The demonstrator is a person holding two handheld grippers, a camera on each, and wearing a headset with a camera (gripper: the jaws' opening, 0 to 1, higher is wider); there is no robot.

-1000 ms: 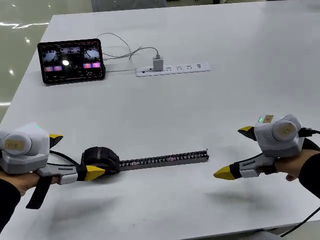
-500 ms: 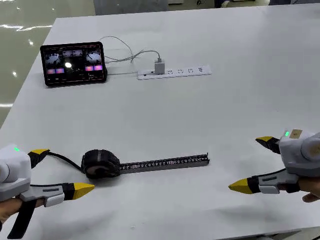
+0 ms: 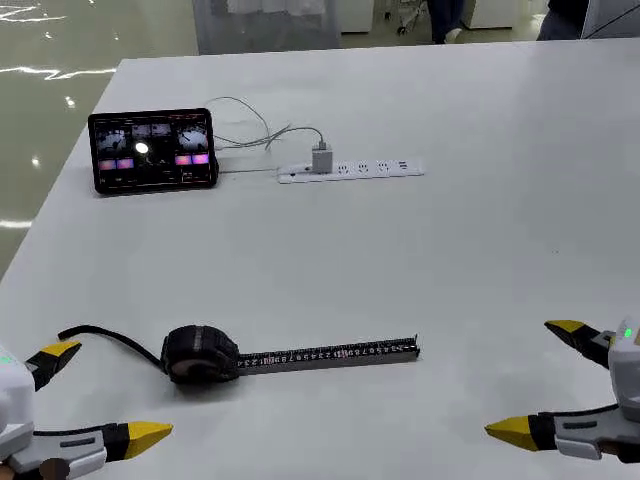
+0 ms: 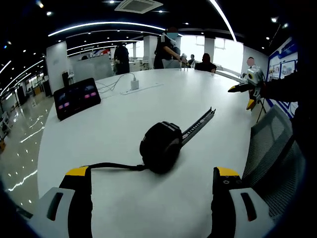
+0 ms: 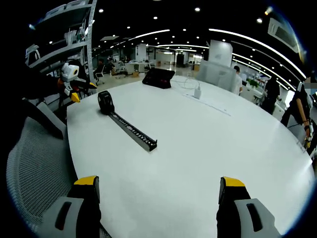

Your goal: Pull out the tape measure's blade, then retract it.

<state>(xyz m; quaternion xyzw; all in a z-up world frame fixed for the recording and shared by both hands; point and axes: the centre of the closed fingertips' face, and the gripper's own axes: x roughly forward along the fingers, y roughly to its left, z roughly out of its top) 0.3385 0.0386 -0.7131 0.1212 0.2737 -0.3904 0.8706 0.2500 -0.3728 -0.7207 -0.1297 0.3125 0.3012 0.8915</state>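
Head view: tape (image 3: 200,353) is seen at 2 o'clock of left gripper (image 3: 105,391), apart. Blade (image 3: 330,352) is extended toward 3 o'clock, short of right gripper (image 3: 537,380). Both are held wide, empty.

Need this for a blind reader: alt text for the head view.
A black tape measure lies on a white table, blade extended rightward. The left gripper and right gripper, both open, flank it; tablet and power strip sit behind.

White table (image 3: 470,240), glossy floor (image 3: 40,70)
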